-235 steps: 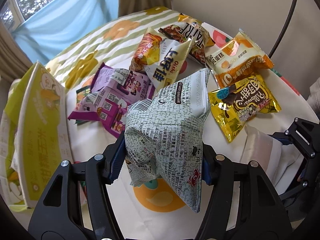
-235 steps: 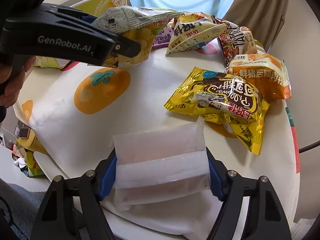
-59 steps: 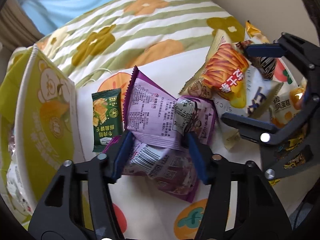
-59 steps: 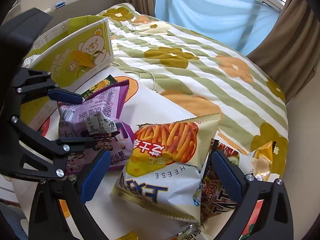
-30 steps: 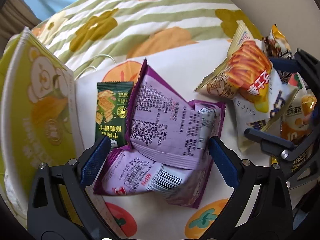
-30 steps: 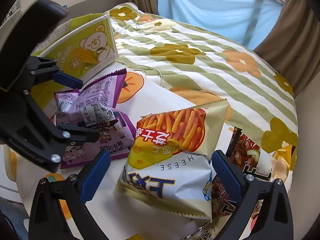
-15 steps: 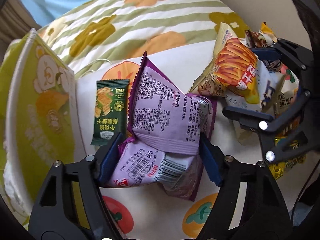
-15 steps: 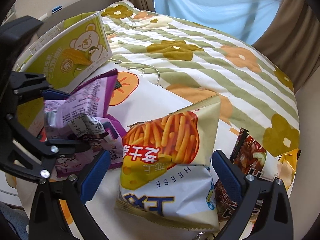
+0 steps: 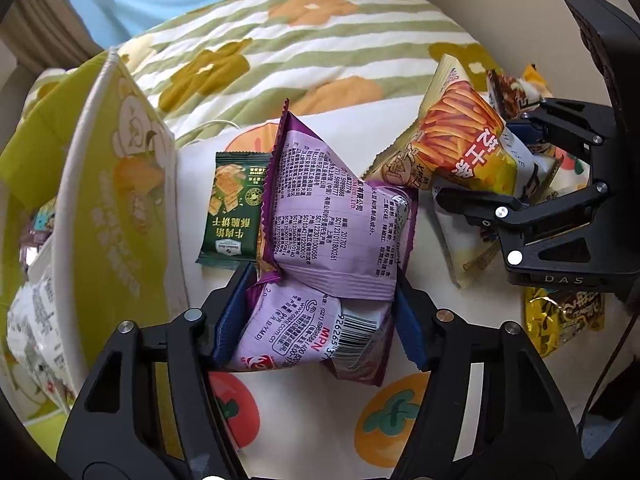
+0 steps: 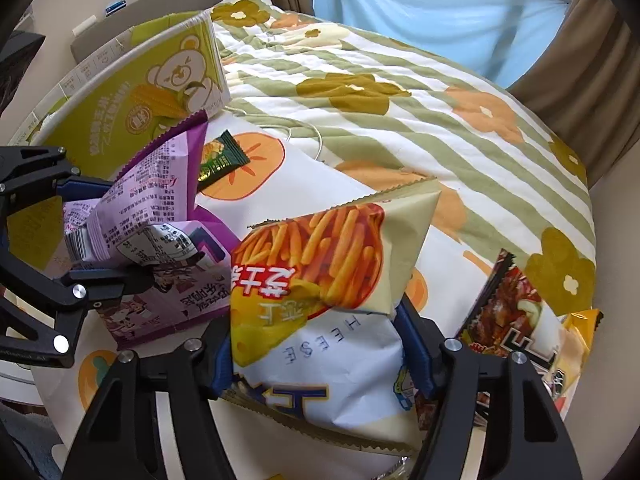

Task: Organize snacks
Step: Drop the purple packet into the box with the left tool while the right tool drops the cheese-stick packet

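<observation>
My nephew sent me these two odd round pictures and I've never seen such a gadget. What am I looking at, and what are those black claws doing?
No robot here: a person holds a hand-held gripper in each hand, each with a wide-angle camera looking along its fingers.

The left hand-held gripper, in its own view, is shut on purple snack bags. The right hand-held gripper, in its own view, is shut on a cheese-stick bag.

Each appears in the other's picture. On the fruit-print cloth lie a green biscuit packet and more snacks, beside a yellow-green carton.
</observation>
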### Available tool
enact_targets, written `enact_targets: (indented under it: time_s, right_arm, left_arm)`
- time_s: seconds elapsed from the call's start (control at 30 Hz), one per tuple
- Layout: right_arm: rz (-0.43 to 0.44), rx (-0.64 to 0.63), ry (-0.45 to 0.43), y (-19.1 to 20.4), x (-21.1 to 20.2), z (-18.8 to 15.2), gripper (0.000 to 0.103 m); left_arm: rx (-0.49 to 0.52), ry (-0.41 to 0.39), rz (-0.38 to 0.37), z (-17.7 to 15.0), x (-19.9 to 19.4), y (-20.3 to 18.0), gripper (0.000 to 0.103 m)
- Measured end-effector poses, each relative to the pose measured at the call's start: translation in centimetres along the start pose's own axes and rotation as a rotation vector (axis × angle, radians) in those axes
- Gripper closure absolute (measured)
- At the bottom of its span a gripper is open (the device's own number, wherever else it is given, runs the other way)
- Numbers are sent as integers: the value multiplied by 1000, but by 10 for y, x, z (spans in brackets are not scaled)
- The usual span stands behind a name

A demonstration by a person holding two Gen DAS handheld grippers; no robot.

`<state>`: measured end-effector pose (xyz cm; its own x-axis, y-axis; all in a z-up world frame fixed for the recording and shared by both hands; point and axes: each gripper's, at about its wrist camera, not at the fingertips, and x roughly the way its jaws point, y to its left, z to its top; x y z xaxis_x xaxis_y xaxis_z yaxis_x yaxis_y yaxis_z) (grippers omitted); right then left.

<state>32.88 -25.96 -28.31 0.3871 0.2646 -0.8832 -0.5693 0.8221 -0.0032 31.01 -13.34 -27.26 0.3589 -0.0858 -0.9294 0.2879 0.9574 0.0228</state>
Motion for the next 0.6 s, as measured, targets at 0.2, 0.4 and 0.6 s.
enact_targets:
  time_s: [0.2,0.4,0.6]
  right_arm:
    - [-20,4,-45,6,-24,4,42]
    - [-37,15,-94,13,-56,13,42]
    - [-52,34,-153,22,-94,27,42]
  left_arm:
    - [-16,-51,-10,-4,-24,2,42]
    - [-44,-125,-21,-5,-63,6,42]
    - [-121,-211,-42,-8,-111,24,42]
